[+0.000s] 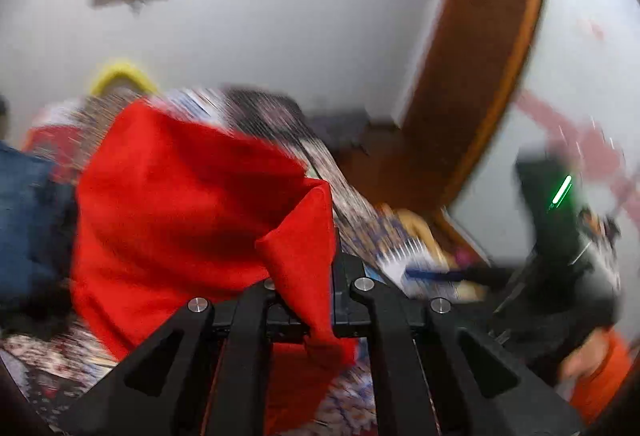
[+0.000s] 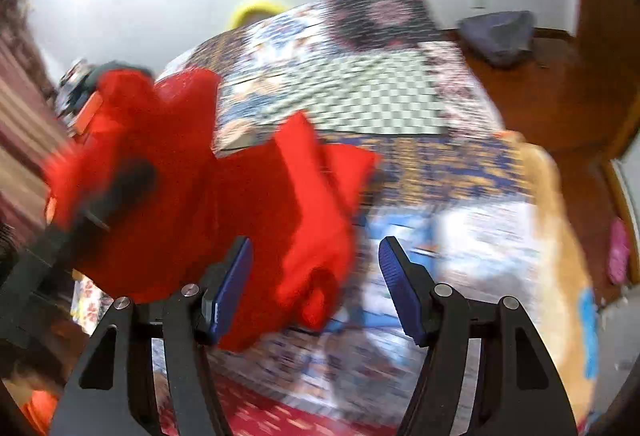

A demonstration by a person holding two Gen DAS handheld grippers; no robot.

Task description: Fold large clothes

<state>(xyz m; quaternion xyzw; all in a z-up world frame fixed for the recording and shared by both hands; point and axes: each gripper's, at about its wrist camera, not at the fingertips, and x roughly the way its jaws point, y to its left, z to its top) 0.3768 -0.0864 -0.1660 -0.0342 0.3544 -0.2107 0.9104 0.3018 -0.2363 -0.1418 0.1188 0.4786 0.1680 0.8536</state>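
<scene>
A large red garment [image 1: 180, 203] hangs bunched over a bed with a patterned quilt [image 2: 360, 95]. My left gripper [image 1: 308, 288] is shut on a fold of it, and the cloth drapes over its fingers and trails below. In the right wrist view the same garment [image 2: 224, 195] spreads to the left, covering the left gripper [image 2: 120, 191]. My right gripper [image 2: 318, 286] is open, its blue pads [image 2: 234, 288] wide apart. A lobe of red cloth sits in the gap without being pinched. From the left wrist view the right gripper [image 1: 440, 274] shows only blurred, low on the right.
Blue jeans [image 1: 24, 215] lie at the bed's left side. A yellow object [image 2: 256, 9] sits behind the bed by the white wall. A wooden door frame [image 1: 480, 75] and wood floor with a grey bag [image 2: 498, 35] are on the right. An orange sleeve [image 1: 600, 372] shows lower right.
</scene>
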